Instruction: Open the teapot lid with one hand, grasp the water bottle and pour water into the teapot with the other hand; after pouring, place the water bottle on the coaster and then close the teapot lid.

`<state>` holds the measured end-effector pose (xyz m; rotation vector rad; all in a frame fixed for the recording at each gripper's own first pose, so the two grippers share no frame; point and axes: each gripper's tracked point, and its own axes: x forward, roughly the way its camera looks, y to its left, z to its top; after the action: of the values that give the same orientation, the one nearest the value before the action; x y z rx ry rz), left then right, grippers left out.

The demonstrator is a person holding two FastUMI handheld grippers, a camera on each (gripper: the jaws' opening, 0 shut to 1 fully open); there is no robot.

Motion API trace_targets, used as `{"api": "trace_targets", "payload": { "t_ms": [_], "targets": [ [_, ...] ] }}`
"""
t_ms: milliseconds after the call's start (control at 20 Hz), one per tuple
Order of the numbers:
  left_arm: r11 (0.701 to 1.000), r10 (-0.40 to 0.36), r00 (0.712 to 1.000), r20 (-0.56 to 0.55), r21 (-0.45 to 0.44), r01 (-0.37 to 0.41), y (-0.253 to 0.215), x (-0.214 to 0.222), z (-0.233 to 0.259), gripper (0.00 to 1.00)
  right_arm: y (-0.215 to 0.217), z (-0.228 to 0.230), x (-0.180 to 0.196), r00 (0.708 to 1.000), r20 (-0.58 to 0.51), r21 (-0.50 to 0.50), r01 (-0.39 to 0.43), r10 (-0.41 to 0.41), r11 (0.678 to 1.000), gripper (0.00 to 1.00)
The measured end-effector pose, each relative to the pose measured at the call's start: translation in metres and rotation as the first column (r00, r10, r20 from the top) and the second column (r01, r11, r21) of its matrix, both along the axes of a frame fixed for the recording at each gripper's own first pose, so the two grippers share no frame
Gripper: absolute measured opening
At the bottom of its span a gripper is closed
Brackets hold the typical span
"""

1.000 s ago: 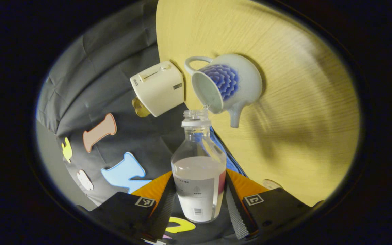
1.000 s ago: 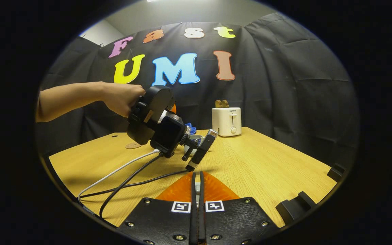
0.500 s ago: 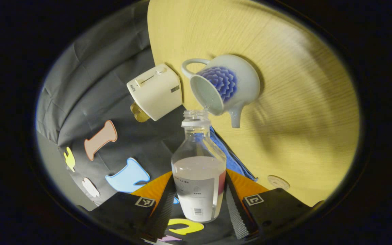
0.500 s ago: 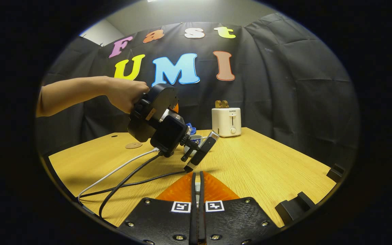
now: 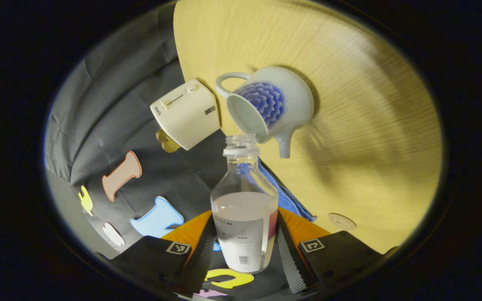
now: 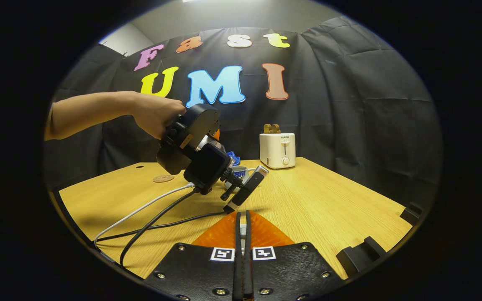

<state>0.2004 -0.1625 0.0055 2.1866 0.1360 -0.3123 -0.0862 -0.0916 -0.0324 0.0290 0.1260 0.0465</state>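
The clear water bottle (image 5: 244,217), about half full and capless, sits tilted between the fingers of my left gripper (image 5: 245,238), which is shut on it. Its mouth is at the rim of the open, lidless teapot (image 5: 272,102), white with a blue flower. The round coaster (image 5: 341,221) lies on the table, apart from the teapot. In the right gripper view a hand (image 6: 157,115) holds that left gripper (image 6: 207,161) over the teapot (image 6: 239,171). My right gripper (image 6: 243,217) is low over the table, shut on a small pale piece that seems to be the teapot lid's knob; the rest of the lid is hidden.
A cream toaster (image 6: 277,149) stands at the table's back edge, behind the teapot. A blue cloth (image 5: 285,194) lies by the teapot. Cables (image 6: 153,217) trail from the left gripper across the wooden table (image 6: 329,205). Black brackets (image 6: 364,248) sit on its right edge.
The left gripper with the bottle has turned a little, so the teapot and toaster slid left and the coaster came fully into view. The right gripper has not moved.
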Motion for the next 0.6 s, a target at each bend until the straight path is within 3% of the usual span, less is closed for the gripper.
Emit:
{"api": "trace_targets", "payload": {
  "t_ms": [400, 600],
  "targets": [
    [0.999, -0.01, 1.0, -0.004, -0.036, 0.01, 0.0008, 0.0012, 0.0001, 0.87, -0.001, 0.0002, -0.0015, 1.0, 0.0, 0.007, 0.009, -0.009, 1.0, 0.01],
    [0.995, -0.025, 1.0, -0.013, -0.096, 0.024, -0.0031, -0.0018, -0.0015, 0.87, -0.0002, -0.0003, -0.0017, 1.0, -0.005, 0.011, 0.009, -0.009, 1.0, 0.01]
  ]
}}
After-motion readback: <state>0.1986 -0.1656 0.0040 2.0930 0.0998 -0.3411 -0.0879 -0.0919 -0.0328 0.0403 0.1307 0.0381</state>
